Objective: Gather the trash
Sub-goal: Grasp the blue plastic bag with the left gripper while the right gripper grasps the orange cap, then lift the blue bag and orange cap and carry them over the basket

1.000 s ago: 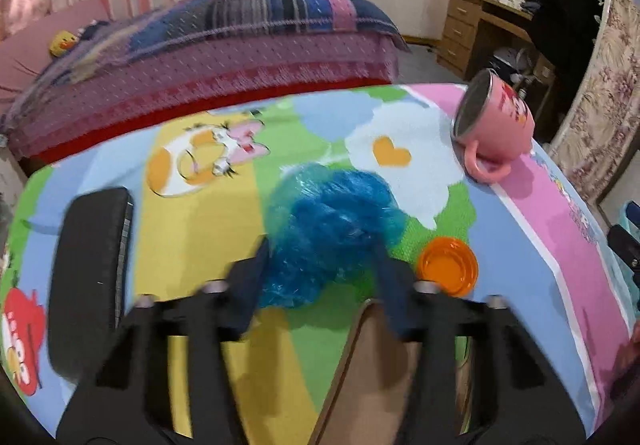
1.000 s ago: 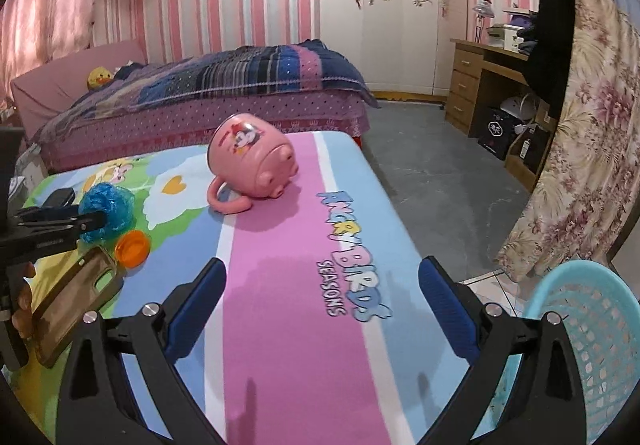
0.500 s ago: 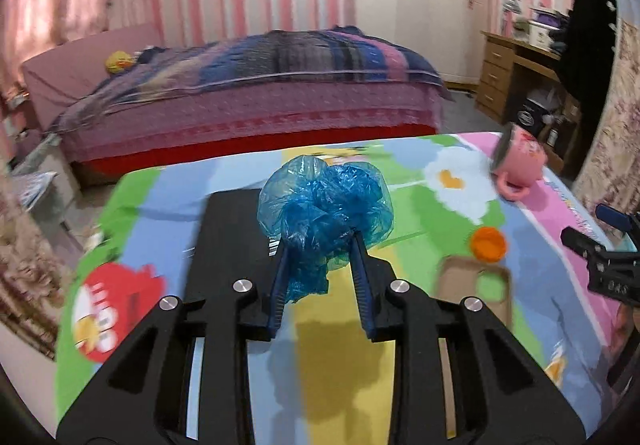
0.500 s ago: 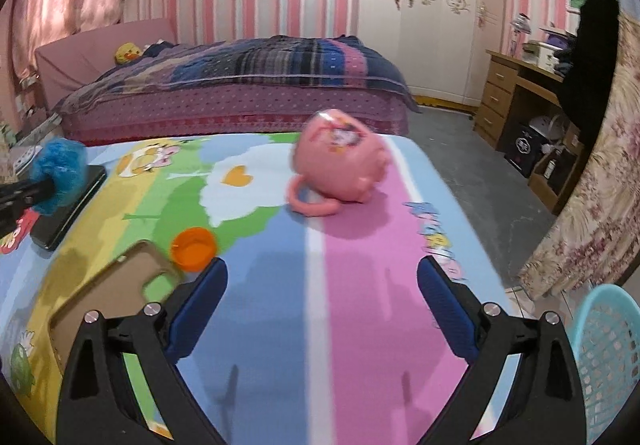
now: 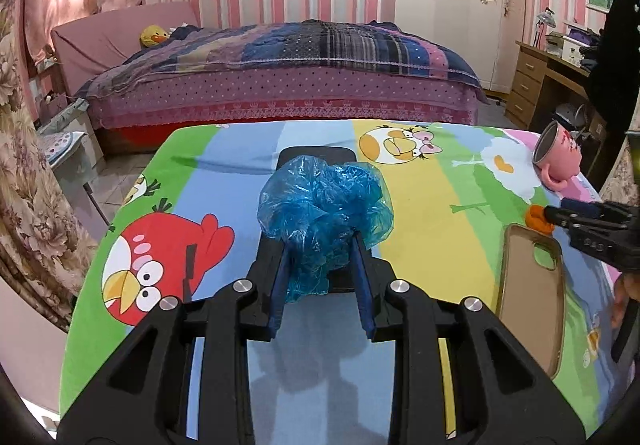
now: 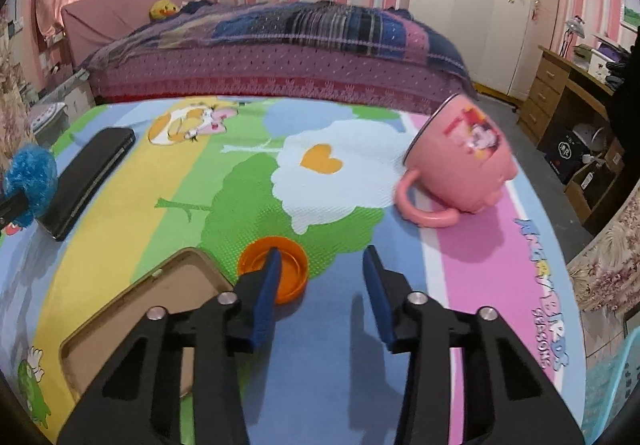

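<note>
Left tool [image 5: 323, 265] gripping crumpled blue plastic bag [image 5: 324, 205] above cartoon-print surface [image 5: 440, 205], right tool [image 6: 320, 277] having just been closing, jaws narrowing, left finger sitting inside orange plastic bottle cap [image 6: 294, 269], pads not pressing it, pink mug [image 6: 460, 169] lying ahead-right.

Cartoon-print table [image 6: 340, 365]: mug [image 6: 460, 169], cap [image 6: 292, 269], cases.
</note>
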### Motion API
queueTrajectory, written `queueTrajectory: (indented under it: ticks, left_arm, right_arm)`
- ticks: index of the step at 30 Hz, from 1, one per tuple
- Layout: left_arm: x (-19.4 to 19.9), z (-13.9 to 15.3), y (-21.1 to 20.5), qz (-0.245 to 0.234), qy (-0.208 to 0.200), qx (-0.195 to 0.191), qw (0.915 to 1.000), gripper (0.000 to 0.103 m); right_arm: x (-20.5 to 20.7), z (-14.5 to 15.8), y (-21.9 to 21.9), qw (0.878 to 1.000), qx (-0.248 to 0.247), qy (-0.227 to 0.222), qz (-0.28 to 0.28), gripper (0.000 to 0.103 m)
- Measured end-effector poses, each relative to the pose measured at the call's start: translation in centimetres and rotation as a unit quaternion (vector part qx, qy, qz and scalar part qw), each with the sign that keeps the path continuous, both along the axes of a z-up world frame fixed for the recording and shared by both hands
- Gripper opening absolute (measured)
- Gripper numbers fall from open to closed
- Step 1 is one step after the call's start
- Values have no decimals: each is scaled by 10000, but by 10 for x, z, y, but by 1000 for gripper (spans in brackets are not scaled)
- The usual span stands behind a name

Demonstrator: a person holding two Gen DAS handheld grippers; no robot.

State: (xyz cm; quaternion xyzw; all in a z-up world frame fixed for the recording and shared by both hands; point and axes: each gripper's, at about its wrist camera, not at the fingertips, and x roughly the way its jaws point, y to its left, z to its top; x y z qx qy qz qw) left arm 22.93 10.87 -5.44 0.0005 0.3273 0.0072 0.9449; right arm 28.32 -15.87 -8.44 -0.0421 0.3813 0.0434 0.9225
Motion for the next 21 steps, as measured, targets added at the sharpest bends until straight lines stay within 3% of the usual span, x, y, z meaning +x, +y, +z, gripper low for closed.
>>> queueTrajectory:
  ticks: [5, 8, 15, 21]
  left_arm:
    - [-2, 2, -1, -6, -58, -73, 10000, 28]
    - [-4, 6, -1, 14, -96, -139, 9999, 28]
    - [-12, 18, -7, 24, -212, -114, 9997, 28]
    - [-21, 29, -18, -35, -276, -150, 9995, 28]
  right_arm:
    - [8, -8, 0, 9996, 130, 236, 116, 25]
    - [12, -10, 4, 9991, 229, 287, 208, 10]
    - [9, -8, 4, 9994, 210, 187, 197, 6]
    - [-24, 12, -21, 9998, 155, -117, 22, 6]
